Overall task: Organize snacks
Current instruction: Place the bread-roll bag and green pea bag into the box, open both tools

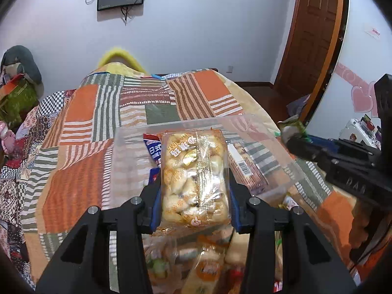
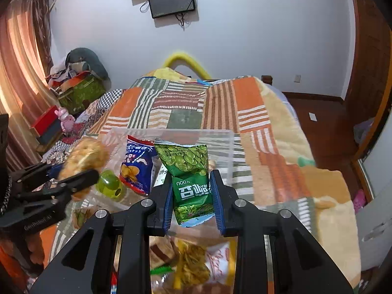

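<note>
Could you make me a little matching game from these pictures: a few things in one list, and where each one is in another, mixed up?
Things:
1. bread pack
2. green pea packet
3. blue crisp bag
4. monitor

Places:
A. lying in the clear box
B. on the wall
C. held in the right tongs
D. held in the left tongs

Pairs: 1-D, 2-C, 3-A, 4-B

The left gripper (image 1: 194, 191) tilts forward and down, its blue pads pressed on either side of a bun pack (image 1: 193, 171); the right gripper (image 2: 192, 193) (angled much the same, just alongside) pinches a green bag (image 2: 191, 171) tight.
</note>
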`<state>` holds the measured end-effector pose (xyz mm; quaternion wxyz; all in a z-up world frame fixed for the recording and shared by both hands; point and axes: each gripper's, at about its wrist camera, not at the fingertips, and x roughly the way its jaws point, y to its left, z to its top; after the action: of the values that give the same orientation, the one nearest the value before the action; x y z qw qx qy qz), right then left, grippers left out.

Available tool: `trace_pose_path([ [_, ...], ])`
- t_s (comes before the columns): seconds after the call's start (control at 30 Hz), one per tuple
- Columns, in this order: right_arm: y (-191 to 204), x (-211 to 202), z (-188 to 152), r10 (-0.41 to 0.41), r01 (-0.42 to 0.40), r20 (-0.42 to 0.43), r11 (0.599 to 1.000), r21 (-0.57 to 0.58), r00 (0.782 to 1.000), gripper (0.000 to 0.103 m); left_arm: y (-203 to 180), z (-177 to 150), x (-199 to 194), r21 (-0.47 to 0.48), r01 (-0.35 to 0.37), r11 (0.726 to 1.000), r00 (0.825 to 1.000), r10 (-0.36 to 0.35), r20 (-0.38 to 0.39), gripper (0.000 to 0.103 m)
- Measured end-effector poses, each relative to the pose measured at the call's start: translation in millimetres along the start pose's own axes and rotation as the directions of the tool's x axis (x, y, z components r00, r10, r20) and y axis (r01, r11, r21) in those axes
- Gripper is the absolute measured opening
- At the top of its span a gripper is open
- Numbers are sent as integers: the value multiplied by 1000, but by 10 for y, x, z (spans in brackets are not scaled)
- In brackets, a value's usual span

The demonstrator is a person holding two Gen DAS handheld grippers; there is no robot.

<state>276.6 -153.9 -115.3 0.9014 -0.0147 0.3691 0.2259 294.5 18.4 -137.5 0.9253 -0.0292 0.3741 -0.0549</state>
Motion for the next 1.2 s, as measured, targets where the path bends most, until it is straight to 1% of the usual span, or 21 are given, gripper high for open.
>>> trace_pose_path([
  [0.17, 45, 169, 15, -11, 10, -33, 1000, -21, 999, 26, -29, 37, 254, -8, 2, 1000, 999, -2, -35, 44],
  [0.27, 40, 242, 6, -13, 12, -54, 1000, -25, 998, 26, -33, 40, 341, -7, -6, 1000, 999, 6, -45, 44],
  [0.47, 6, 349, -27, -16, 13, -95, 999, -29, 995, 26, -82, 29, 436, 10, -23, 1000, 998, 23, -63, 44],
  [0.57, -2, 345, -31, -10, 8, -103, 1000, -24, 995, 28, -90, 26, 432, 15, -34, 999, 998, 35, -56, 45],
  [0.63, 3, 318, -31, -9, 7, -99, 1000, -29, 995, 28, -97, 27, 404, 15, -36, 999, 998, 37, -57, 50],
  [0.67, 15, 296, -28, -12, 8, -97, 999, -34, 995, 28, -99, 31, 374, 13, -42, 999, 998, 42, -49, 57],
  [0.7, 24, 283, -26, -7, 4, -97, 999, -36, 995, 30, -96, 33, 347, 13, -44, 999, 998, 44, -40, 62],
  [0.77, 32, 235, -19, -1, -2, -92, 999, -40, 996, 37, -94, 43, 260, 14, -49, 999, 999, 49, -22, 64],
  [0.83, 45, 142, -22, -5, 1, -75, 999, -49, 997, 47, -84, 54, 192, 12, -43, 999, 999, 43, -16, 65],
  [0.9, 53, 78, -21, -4, 1, -64, 999, -54, 998, 50, -77, 57, 97, 12, -37, 999, 999, 37, -8, 67],
  [1.07, 54, -114, -25, 2, -5, -44, 998, -65, 999, 52, -31, 40, -170, 22, -38, 999, 999, 38, 7, 74],
  [1.2, -5, -249, -69, -9, 7, -33, 997, -71, 999, 57, 87, -36, -348, 9, -34, 999, 999, 34, -1, 80],
])
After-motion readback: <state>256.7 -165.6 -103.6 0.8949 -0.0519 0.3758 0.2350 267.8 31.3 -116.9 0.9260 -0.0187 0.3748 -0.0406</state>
